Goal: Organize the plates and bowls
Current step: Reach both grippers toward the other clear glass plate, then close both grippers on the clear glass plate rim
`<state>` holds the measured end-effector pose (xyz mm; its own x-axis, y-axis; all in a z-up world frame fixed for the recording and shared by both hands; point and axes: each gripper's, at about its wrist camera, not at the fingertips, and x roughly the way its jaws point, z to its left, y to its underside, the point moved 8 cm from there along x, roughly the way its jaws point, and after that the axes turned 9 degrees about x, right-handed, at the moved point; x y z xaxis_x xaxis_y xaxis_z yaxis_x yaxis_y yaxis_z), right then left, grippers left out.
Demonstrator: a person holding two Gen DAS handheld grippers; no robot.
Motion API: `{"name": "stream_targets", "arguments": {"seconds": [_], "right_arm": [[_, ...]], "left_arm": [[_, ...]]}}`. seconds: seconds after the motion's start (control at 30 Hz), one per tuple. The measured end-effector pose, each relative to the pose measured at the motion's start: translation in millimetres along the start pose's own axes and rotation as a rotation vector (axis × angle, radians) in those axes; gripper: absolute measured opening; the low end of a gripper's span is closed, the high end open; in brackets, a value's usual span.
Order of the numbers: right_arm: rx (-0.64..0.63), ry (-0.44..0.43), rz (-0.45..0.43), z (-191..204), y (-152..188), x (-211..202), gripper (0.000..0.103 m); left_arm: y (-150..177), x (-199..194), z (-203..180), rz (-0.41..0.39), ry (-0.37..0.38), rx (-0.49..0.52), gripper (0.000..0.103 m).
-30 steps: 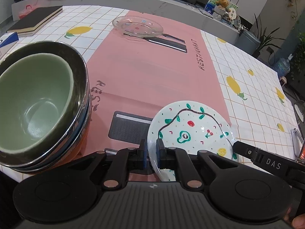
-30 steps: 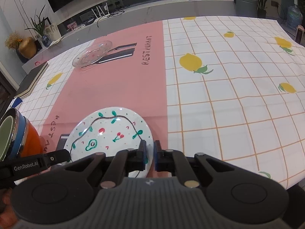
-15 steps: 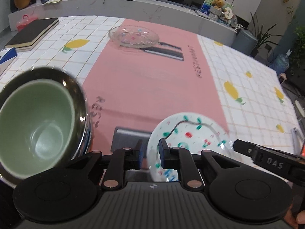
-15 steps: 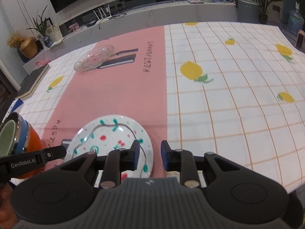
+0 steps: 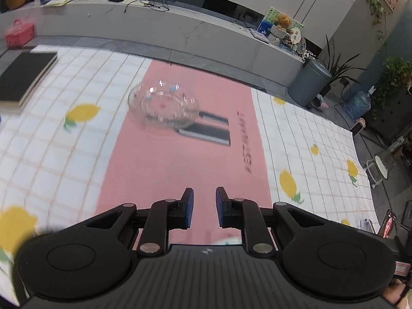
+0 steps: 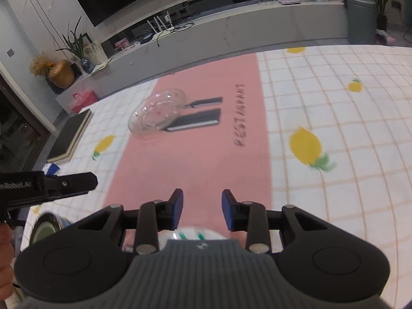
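A clear glass plate point(image 5: 163, 108) with small coloured dots lies on the pink runner at the far side of the table, also seen as the glass plate point(image 6: 157, 114). My left gripper point(image 5: 204, 207) hangs above the runner, its jaws opening with nothing between them. My right gripper point(image 6: 202, 207) likewise has its jaws opening and empty. Just below it a sliver of the white painted plate point(image 6: 193, 234) shows, lying on the cloth. The stacked bowls point(image 6: 47, 229) peek out at lower left, green inside a metal one. The left gripper point(image 6: 90, 179) reaches in from the left.
A black book point(image 5: 20, 77) lies at the table's far left corner. The checked lemon-print tablecloth point(image 6: 334, 118) spreads to the right. A pink box point(image 5: 19, 33) and a grey bin point(image 5: 309, 82) stand beyond the table. A hand point(image 6: 5, 247) shows at the left edge.
Both grippers let go of the painted plate's rim, opened, and lifted up and forward toward the glass plate. The painted plate and the bowls have dropped almost out of view.
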<state>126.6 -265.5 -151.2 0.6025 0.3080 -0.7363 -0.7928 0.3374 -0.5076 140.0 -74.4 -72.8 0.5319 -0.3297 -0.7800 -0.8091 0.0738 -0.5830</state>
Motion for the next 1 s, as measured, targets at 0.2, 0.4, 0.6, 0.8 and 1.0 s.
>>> {"name": "stream_targets", "arguments": {"seconds": [0.2,0.4,0.6,0.8,1.0], "right_arm": [[0.044,-0.010,0.039,12.0,-33.5,37.8,0.035],[0.080,-0.009,0.068,18.4,-55.4,79.4,0.037],[0.090,0.015,0.093,19.4,-70.0,118.2,0.037],[0.177,-0.023,0.107,21.1,-90.4,155.4,0.038],[0.286,-0.084,0.115,21.1,-104.5,185.1,0.038]], "left_arm": [[-48.7,10.3,17.5,0.049,-0.056,0.102,0.021],[-89.7,33.2,45.0,0.034,-0.111,0.189,0.025],[-109.3,72.0,96.0,0.029,-0.114,0.123,0.033],[-108.1,114.8,147.9,0.075,-0.133,0.033,0.041],[-103.0,143.5,164.0,0.065,-0.025,-0.097,0.043]]}}
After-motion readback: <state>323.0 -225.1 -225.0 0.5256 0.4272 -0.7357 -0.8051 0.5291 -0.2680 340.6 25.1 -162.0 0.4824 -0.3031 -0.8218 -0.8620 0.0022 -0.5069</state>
